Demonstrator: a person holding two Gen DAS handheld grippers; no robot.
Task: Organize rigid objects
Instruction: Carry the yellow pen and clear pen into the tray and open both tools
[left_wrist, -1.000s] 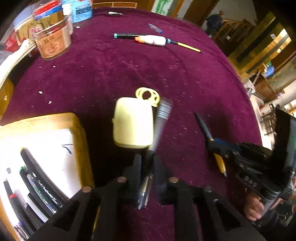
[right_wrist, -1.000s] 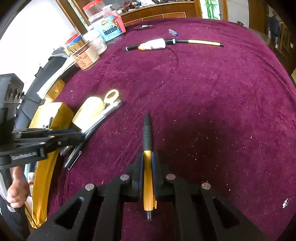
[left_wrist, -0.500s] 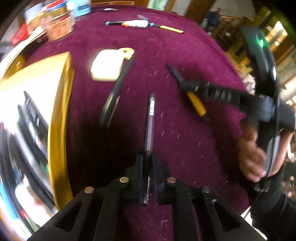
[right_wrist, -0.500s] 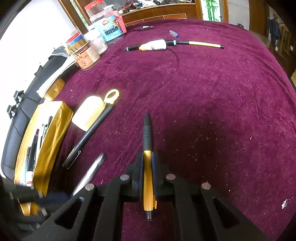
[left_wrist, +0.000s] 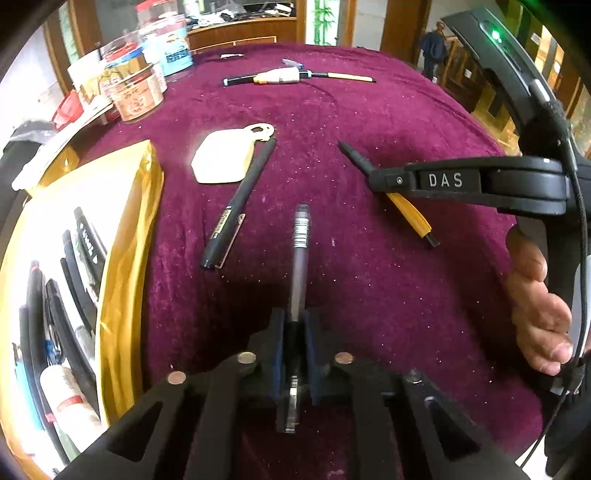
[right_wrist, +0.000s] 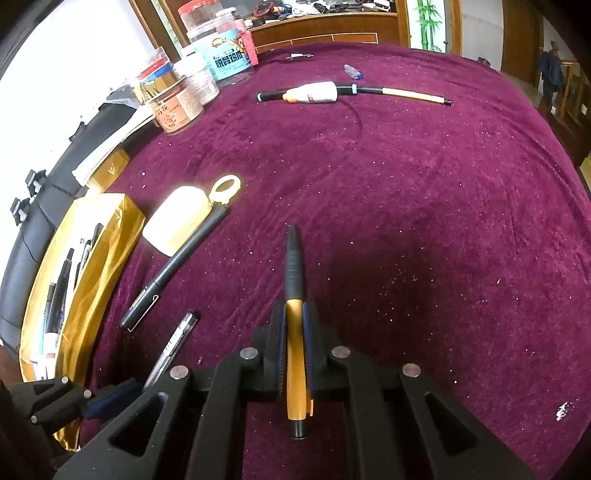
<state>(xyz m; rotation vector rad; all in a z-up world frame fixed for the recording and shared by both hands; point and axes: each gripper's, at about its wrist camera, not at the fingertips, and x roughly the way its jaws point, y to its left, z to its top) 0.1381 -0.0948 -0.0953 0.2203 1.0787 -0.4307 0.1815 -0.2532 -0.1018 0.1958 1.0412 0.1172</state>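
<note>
Box (left_wrist: 122, 206) left of case (left_wrist: 221, 160) and marker (left_wrist: 240, 206).

I see a clear gel pen (left_wrist: 300, 254) clamped pointing forward, a yellow-black pen (right_wrist: 295, 332) likewise, and a black pen (left_wrist: 238, 203) lying beside a cream case (left_wrist: 223, 158).

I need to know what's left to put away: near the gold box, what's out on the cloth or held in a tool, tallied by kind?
Pens held in a tool: 2 (clear pen in the left tool, yellow-and-black pen in the right tool)
Pens lying loose: 1 (black pen)
Cream cases: 1 (cream case)
Total: 4
</note>
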